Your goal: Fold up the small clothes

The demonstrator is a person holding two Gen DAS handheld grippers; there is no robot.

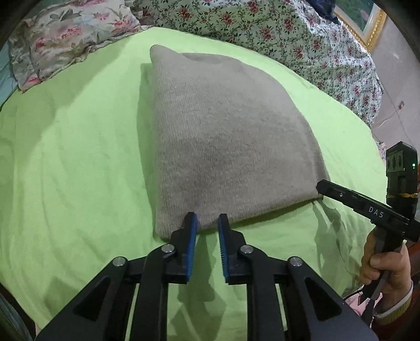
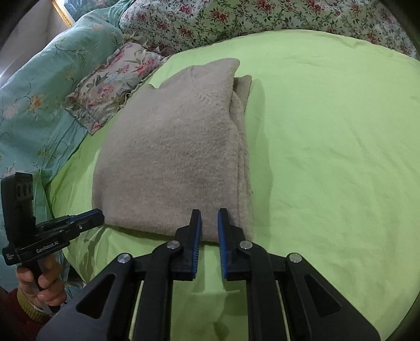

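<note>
Jaws standing apart on both grippers, gripping nothing. Spreading across the bed, green sheet (image 1: pixel 65 157); lying folded at its middle, grey sweater (image 1: pixel 223 136); poised at its near hem, left gripper (image 1: pixel 207 223) and right gripper (image 2: pixel 209 217).

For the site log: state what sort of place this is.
Most likely a bedroom: a bed under a green sheet, floral pillows and a floral quilt at its head, and a framed picture behind.
</note>
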